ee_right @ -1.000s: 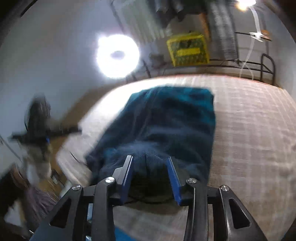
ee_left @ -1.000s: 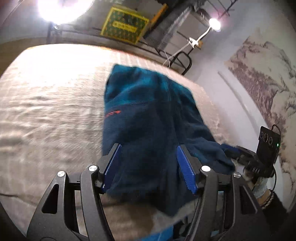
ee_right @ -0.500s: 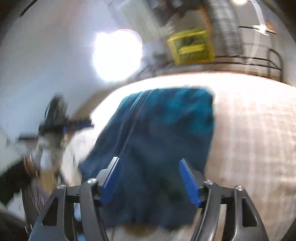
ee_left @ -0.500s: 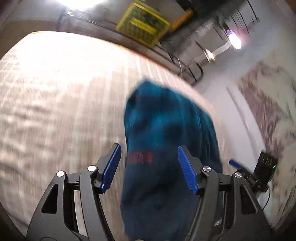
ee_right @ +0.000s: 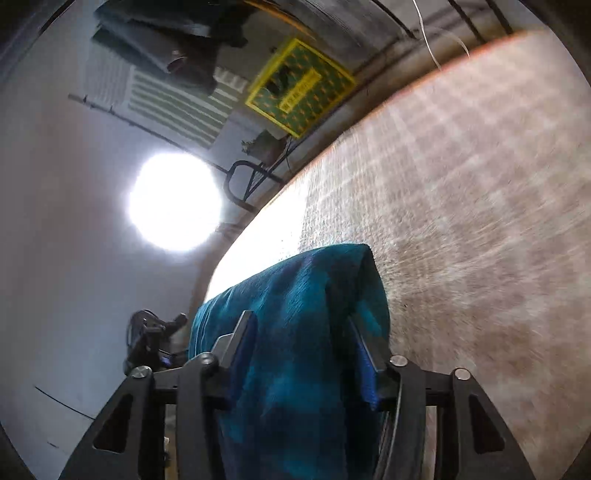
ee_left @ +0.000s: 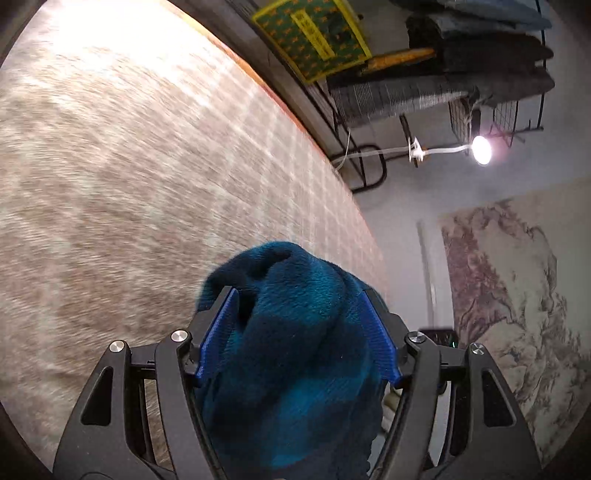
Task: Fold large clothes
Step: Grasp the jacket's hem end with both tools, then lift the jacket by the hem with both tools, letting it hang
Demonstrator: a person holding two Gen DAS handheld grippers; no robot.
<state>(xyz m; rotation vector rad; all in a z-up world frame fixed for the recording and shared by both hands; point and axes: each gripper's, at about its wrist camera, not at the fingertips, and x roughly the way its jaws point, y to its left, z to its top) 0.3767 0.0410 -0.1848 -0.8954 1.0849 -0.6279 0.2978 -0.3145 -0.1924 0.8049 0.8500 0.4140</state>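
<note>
A teal and dark-blue fleece garment [ee_left: 295, 369] lies bunched on the beige checked bed cover [ee_left: 147, 184]. My left gripper [ee_left: 298, 291] straddles one end of it. The thick fleece fills the gap and bulges over the blue pads [ee_left: 218, 339], with a dark slit beside the left pad. In the right wrist view the other end of the fleece garment [ee_right: 295, 295] sits between the jaws of my right gripper [ee_right: 299, 316]. These jaws are closing, and the cloth touches both pads and laps over the right one. Past the fleece, the left gripper [ee_right: 155, 332] shows at lower left.
The bed cover [ee_right: 461, 203] stretches far ahead of both grippers. Beyond the bed's far edge stand a yellow crate [ee_left: 314, 33], a black wire rack with folded dark cloths [ee_left: 461, 74] and a clip lamp [ee_left: 482, 149]. A bright round light [ee_right: 175, 203] glares at left.
Both grippers rolled and slid onto the garment's ends, so the fleece went from lying spread ahead of them to filling their jaws. The right jaws let go, opened wide, then narrowed again.
</note>
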